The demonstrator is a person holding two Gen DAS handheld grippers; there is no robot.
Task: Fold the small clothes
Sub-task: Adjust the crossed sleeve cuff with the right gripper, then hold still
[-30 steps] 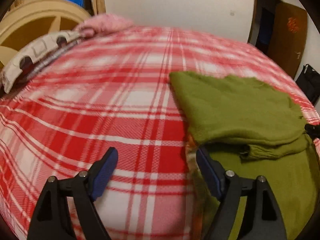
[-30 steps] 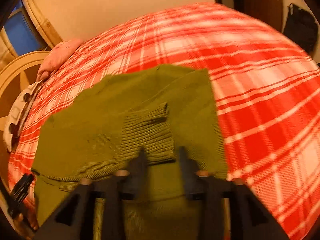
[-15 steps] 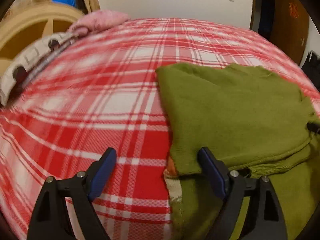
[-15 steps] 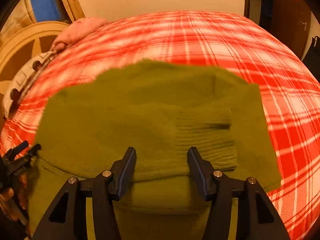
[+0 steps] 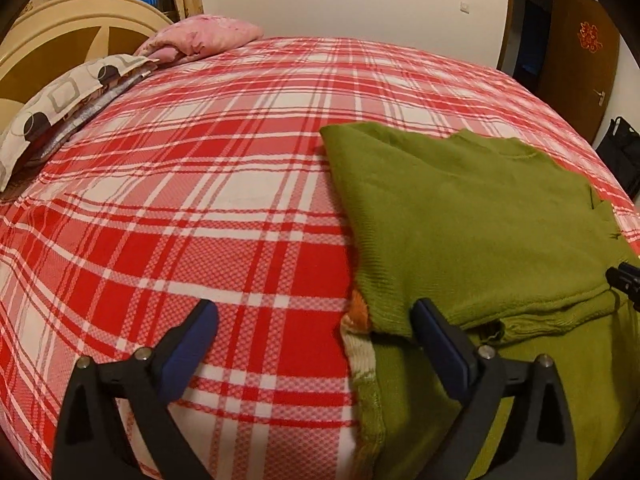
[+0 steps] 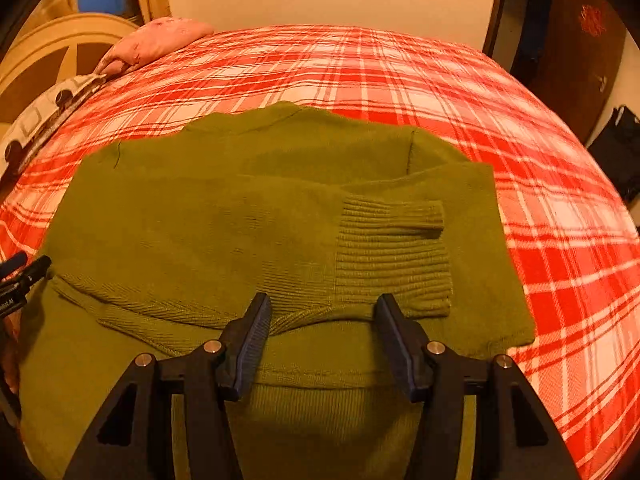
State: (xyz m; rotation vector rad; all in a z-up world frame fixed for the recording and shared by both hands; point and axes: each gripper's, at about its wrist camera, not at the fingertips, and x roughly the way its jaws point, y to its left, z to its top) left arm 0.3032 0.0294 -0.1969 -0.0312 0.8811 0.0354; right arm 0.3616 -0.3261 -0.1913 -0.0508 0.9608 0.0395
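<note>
A green knitted sweater (image 5: 460,220) lies folded on the red plaid bedspread (image 5: 180,200), its upper half doubled over the lower. My left gripper (image 5: 314,308) hovers at the sweater's left edge, jaws opening wide. An orange and cream strip (image 5: 358,320) under the fold lies between them, untouched by the pads. My right gripper (image 6: 323,300) stands open over the fold's near edge of the sweater (image 6: 220,220), nothing pinched. The ribbed cuff (image 6: 392,256) lies just beyond its right finger. Each gripper's tip shows at the edge of the other's view.
A patterned pillow (image 5: 60,96) and a pink pillow (image 5: 200,36) sit by the cream headboard (image 5: 60,32) at the far left. A brown door (image 5: 580,60) and a black bag (image 5: 620,152) stand past the bed's right side.
My left gripper's jaws have widened beside the sweater's left edge. My right gripper has rolled level and slid left along the fold, so the cuff now lies to its right.
</note>
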